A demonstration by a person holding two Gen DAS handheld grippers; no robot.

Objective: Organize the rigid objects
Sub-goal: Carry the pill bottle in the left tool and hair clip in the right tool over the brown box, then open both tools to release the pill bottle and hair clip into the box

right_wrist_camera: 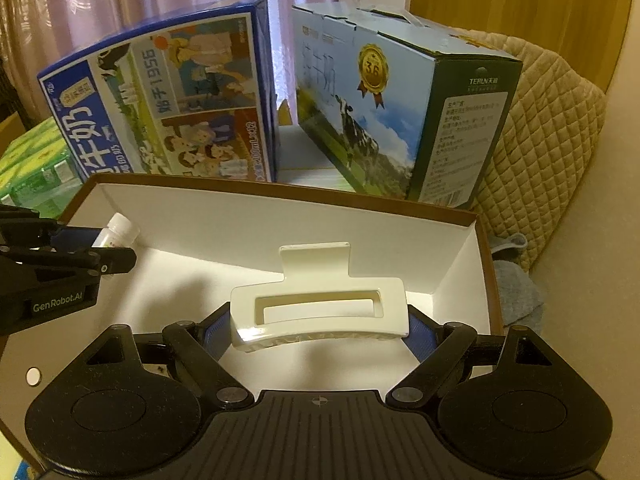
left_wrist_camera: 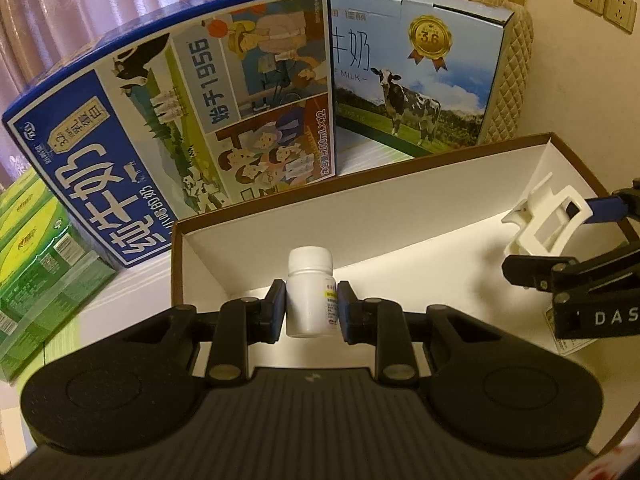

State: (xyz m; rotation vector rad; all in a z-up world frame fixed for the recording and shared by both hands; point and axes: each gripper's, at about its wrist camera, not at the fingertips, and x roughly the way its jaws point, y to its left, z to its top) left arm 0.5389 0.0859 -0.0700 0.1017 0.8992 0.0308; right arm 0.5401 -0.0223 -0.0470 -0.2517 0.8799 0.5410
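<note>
Both loads hang right over the white-lined box (left_wrist_camera: 400,216). The left gripper (left_wrist_camera: 311,304) is clamped on a small white pill bottle (left_wrist_camera: 310,292), upright near the box's left end. The right gripper (right_wrist_camera: 320,328) squeezes a cream hair claw (right_wrist_camera: 320,312), lengthwise across its pads, nearer the box's right end.

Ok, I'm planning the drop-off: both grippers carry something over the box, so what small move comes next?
Probably lower both a little further, then open the jaws. The left gripper holds the white bottle and the right gripper the white hair claw, both above the floor of the open box.
</note>
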